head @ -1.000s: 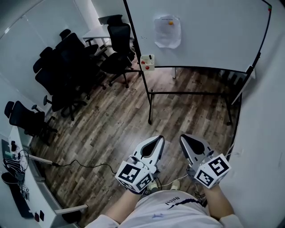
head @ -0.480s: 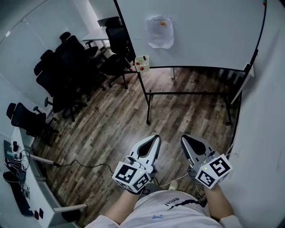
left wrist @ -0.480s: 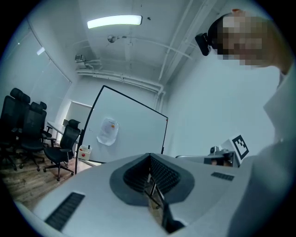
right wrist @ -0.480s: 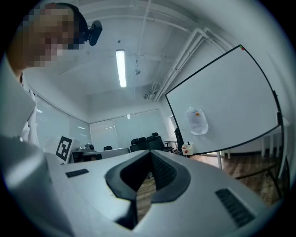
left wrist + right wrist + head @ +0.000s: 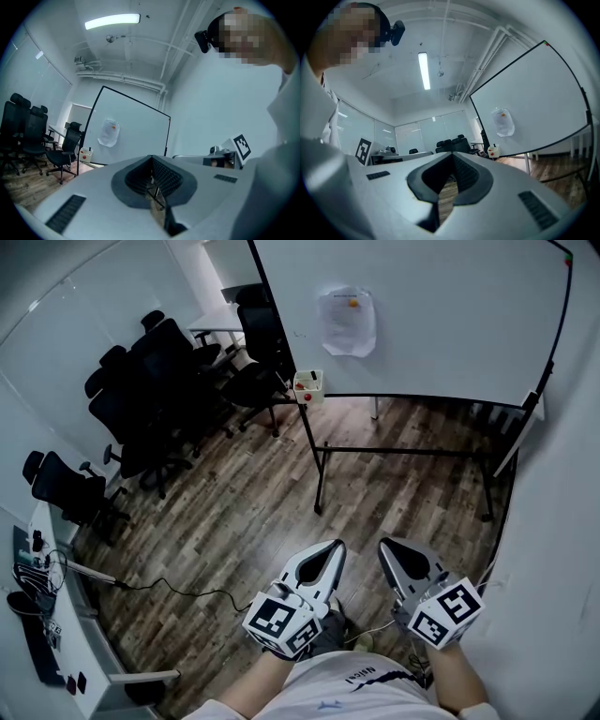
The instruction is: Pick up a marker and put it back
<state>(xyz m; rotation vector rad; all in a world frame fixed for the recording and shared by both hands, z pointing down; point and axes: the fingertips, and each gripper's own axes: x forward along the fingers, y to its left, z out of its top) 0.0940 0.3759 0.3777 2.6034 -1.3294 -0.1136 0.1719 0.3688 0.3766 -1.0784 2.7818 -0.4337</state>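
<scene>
Both tongs sit low at 6 o'clock in the head view. Left gripper (image 5: 336,547) is clenched tip to tip with nothing in it, and right gripper (image 5: 386,546) is clenched and empty too. Their own views show the dark pads meeting with only floor behind them. The hands are hidden behind the marker cubes, and the person's shirt (image 5: 361,685) is cut off at the bottom edge.

Up at 12 o'clock, well apart from both tongs, a small white holder (image 5: 307,387) hangs at the lower left corner of the whiteboard (image 5: 441,315). The marker (image 5: 89,149) shows only as a thin dark stub standing in that holder, too small to read any colour or cap. There's something red in there as well, and I can't make out what.

One paper sheet (image 5: 347,322) hangs on the board with an orange dot near its top, and its print is illegible.

Now the count: two grippers, one whiteboard, one holder, one sheet. At 10 o'clock the black office chairs (image 5: 150,390) bunch so tightly that I can't separate them. One more chair (image 5: 61,488) stands alone at 9 o'clock. At 8 o'clock a desk (image 5: 42,634) is cropped by the frame edge, and one cable (image 5: 178,589) trails from it across the wooden floor (image 5: 234,512).
</scene>
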